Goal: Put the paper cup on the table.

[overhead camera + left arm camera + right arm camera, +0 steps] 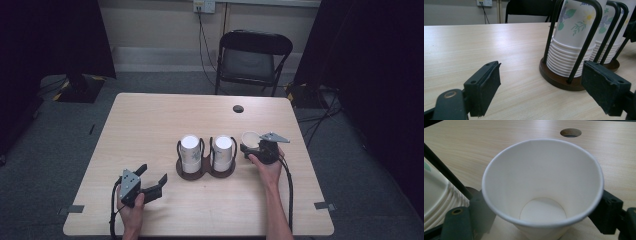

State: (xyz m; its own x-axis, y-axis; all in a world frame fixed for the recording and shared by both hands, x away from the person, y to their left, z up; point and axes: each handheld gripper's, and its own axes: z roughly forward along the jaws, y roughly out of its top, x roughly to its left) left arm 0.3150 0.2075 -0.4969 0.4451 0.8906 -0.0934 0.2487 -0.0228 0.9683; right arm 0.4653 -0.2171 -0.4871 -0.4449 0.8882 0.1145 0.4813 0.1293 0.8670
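paper cup (544, 187) | white, plain inside | upright, mouth open

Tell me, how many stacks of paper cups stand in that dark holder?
2: the left stack of white flowered paper cups and the right stack, each inside black wire hoops on the round brown wooden holder.

No readable text, label, brand, number or sign is showing anywhere; the stacked paper cups (574, 27) are bearing only flower prints.
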